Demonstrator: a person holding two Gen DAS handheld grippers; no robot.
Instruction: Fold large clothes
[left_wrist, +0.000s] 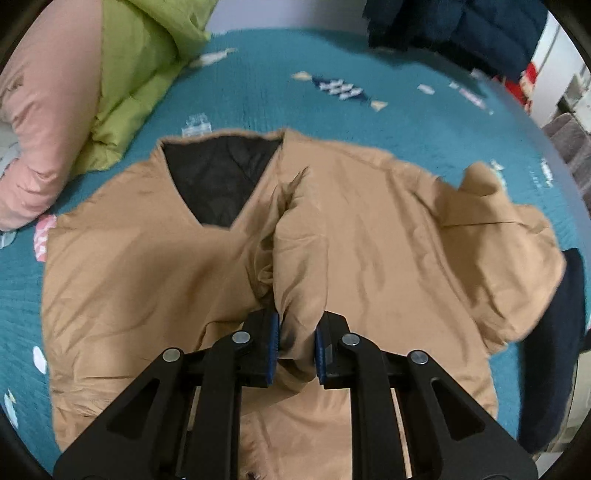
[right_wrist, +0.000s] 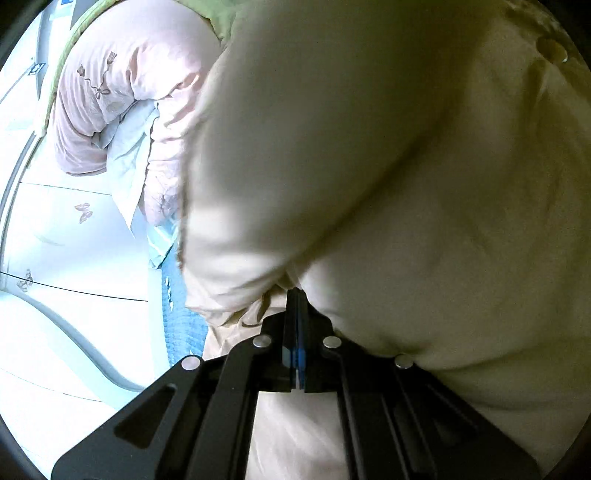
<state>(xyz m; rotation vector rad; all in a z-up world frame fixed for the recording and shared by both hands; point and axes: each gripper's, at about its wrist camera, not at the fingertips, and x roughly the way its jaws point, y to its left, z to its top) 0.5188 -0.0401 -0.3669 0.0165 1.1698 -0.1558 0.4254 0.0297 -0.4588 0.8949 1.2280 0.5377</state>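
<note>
The left gripper (left_wrist: 297, 347) stands narrow, its blue pads (left_wrist: 274, 341) pinching a raised ridge of tan cloth near the middle of the tan jacket (left_wrist: 369, 236); the ridge runs from the jaws toward the far collar, which suggests the fabric is gathered so that one panel can be drawn over the other. The right gripper (right_wrist: 295, 332) is fully closed, jaw faces together, and the pale folds of the same jacket (right_wrist: 388, 184) bunch at and over its tip; a thin edge appears to be caught there, though the cloth itself hides the contact. That view is largely filled by the hanging fabric, so this side of the garment is judged to be lifted off the bed, not lying flat. In the left view the jacket lies front up on the teal bedspread (left_wrist: 424, 122), its dark lining (left_wrist: 218, 181) showing in the open neck at the far side and one sleeve (left_wrist: 491, 206) crumpled to the right. A dark navy garment (left_wrist: 554, 369) lies just beside the jacket's right edge. At the far left are a green quilt (left_wrist: 136, 85) and a pink quilt (left_wrist: 48, 122), well apart from the work; dark clothing (left_wrist: 461, 33) is heaped at the far right. The fold is judged to be at an early stage, the sleeve not yet squared.
</note>
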